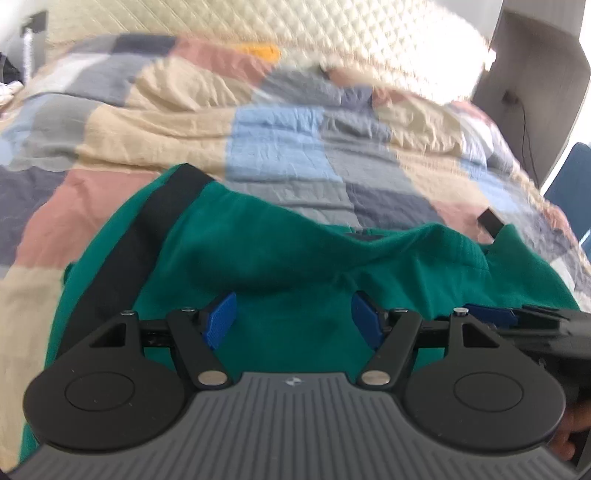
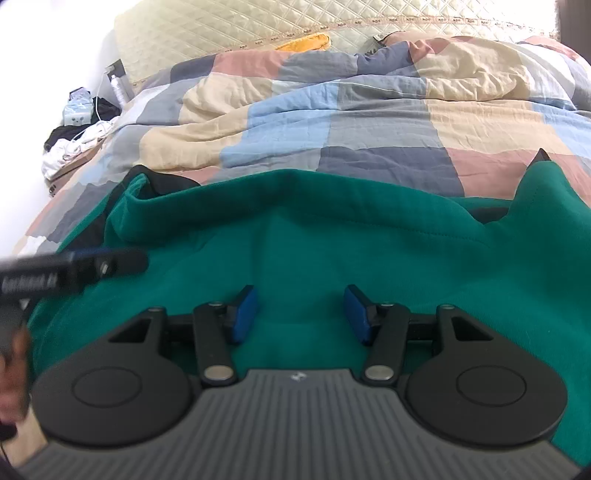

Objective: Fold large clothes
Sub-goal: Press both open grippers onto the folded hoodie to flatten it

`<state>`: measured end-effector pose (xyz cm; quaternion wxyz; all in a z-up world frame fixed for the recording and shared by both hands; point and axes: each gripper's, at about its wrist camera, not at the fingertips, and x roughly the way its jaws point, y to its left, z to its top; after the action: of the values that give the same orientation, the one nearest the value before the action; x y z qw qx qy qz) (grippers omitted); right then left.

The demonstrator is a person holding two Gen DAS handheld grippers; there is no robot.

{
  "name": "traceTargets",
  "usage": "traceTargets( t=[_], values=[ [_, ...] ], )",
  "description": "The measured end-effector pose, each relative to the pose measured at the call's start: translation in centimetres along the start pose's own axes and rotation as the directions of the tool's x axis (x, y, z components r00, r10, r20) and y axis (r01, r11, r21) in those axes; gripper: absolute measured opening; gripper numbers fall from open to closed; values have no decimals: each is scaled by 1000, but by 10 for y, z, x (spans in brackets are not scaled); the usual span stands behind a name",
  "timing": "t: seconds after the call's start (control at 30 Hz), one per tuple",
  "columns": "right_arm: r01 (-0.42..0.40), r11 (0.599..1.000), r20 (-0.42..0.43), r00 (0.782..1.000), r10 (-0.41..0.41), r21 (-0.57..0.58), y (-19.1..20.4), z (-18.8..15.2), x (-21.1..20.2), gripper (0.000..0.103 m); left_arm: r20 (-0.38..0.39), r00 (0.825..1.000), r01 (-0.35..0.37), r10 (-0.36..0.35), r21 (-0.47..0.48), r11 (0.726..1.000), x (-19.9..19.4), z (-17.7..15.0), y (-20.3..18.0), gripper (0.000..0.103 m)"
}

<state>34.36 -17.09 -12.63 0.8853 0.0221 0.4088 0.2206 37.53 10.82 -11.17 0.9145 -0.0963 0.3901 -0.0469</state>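
A large green garment (image 1: 295,251) with black trim lies rumpled on a patchwork quilt (image 1: 280,147); it also fills the lower right wrist view (image 2: 332,240). My left gripper (image 1: 293,319) is open and empty, its blue pads apart just above the green cloth. My right gripper (image 2: 301,314) is open and empty over the same garment. The right gripper shows at the right edge of the left wrist view (image 1: 517,317). The left gripper shows blurred at the left edge of the right wrist view (image 2: 85,269). A black strip (image 1: 147,236) runs along the garment's left side.
The quilt (image 2: 369,122) covers a bed with a cream quilted headboard (image 2: 258,26). A yellow item (image 2: 306,42) lies near the headboard. A bedside clutter of clothes, cables and a bottle (image 2: 85,122) sits at the left. A grey wall panel (image 1: 535,85) stands at the right.
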Motion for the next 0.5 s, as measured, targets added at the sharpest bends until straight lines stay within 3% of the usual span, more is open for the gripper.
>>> traceTargets(
  t=[0.1, 0.3, 0.5],
  values=[
    [-2, 1000, 1, 1000, 2, 3, 0, 0, 0, 55, -91, 996, 1, 0, 9, 1000, 29, 21, -3, 73],
    [-14, 1000, 14, 1000, 14, 9, -3, -1, 0, 55, -223, 971, -101, 88, -44, 994, 87, 44, 3, 74],
    [-13, 1000, 33, 999, 13, 3, -2, -3, -2, 55, -174, 980, -107, 91, -83, 991, 77, 43, 7, 74]
  ],
)
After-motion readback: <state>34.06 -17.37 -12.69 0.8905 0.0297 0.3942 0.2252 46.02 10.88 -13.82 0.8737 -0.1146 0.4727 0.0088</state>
